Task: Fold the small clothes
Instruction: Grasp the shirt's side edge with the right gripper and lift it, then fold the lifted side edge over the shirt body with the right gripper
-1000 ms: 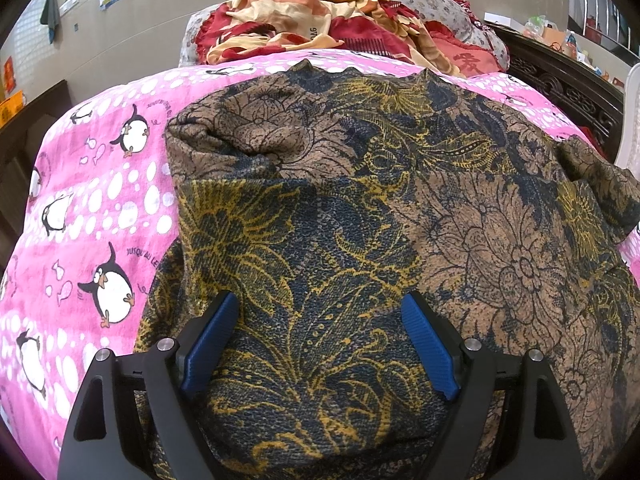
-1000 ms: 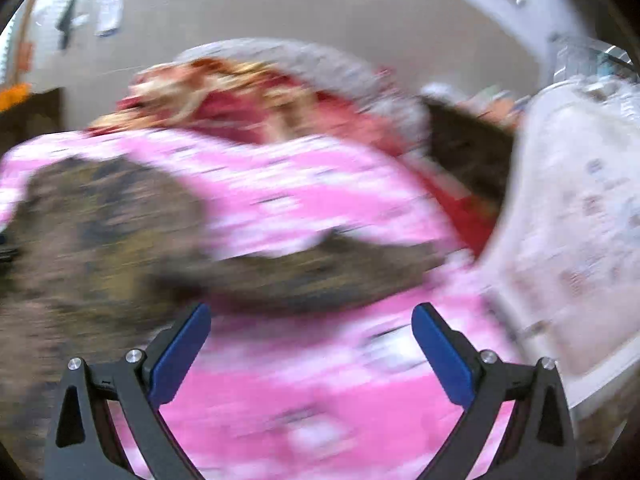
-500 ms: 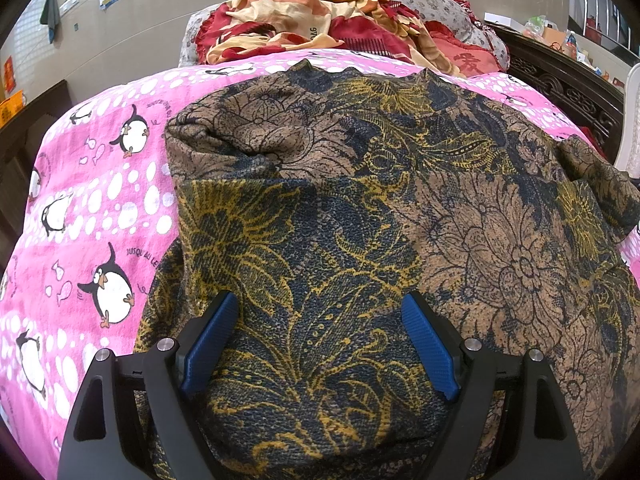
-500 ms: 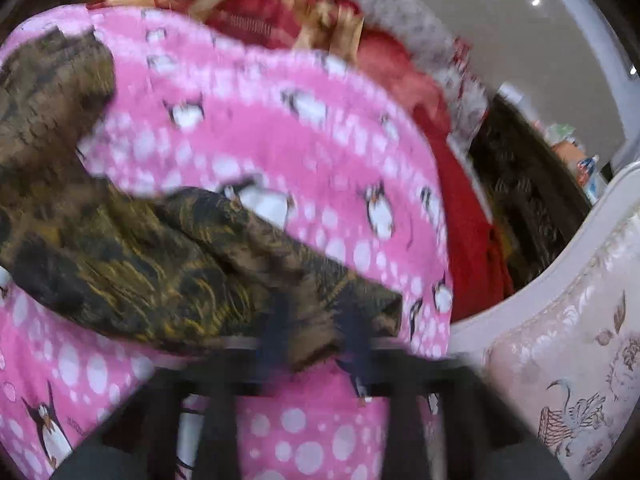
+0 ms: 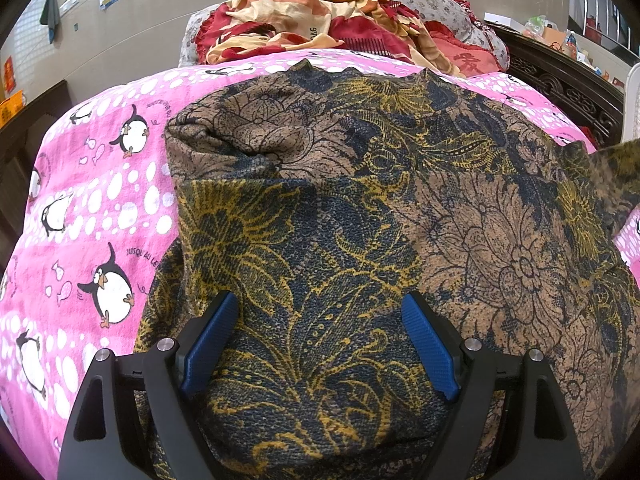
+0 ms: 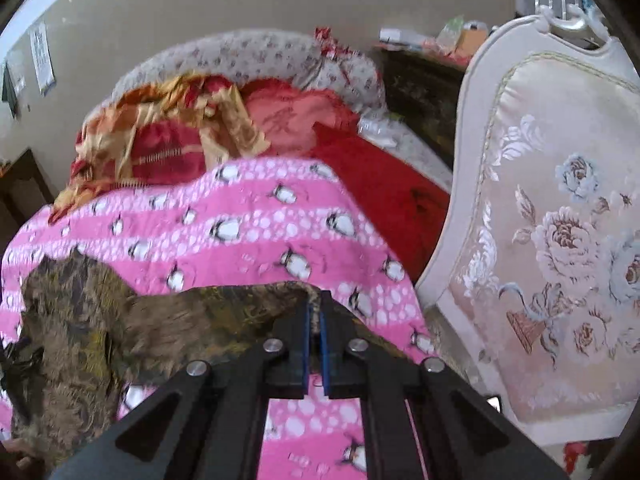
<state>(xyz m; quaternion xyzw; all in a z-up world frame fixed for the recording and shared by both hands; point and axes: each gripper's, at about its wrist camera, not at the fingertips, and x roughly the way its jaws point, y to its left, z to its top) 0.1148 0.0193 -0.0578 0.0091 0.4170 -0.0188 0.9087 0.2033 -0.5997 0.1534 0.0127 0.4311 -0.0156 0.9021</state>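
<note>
A second ago the right gripper (image 6: 315,316) was swinging wide open above the pink penguin blanket (image 6: 256,236); half a second ago it was dropping toward the loose sleeve end. Now its blue pads are pressing together on that sleeve (image 6: 224,312), pinching the cuff edge right at the fingertips and holding it up off the blanket. The picture there is smeared, so how much cloth sits between the pads is hard to judge.

The left gripper (image 5: 318,344) is not moving at all: its blue fingers (image 5: 212,340) are standing wide apart, as before, resting on the near part of the brown and gold flowered garment (image 5: 400,200). The garment is lying spread across the blanket, its near-left portion folded over itself, and the fabric is filling the gap between the open fingers. At the far right edge of the left wrist view, a flap of the same cloth (image 5: 616,172) is now rising. A white floral chair (image 6: 552,240) is standing beside the bed.
</note>
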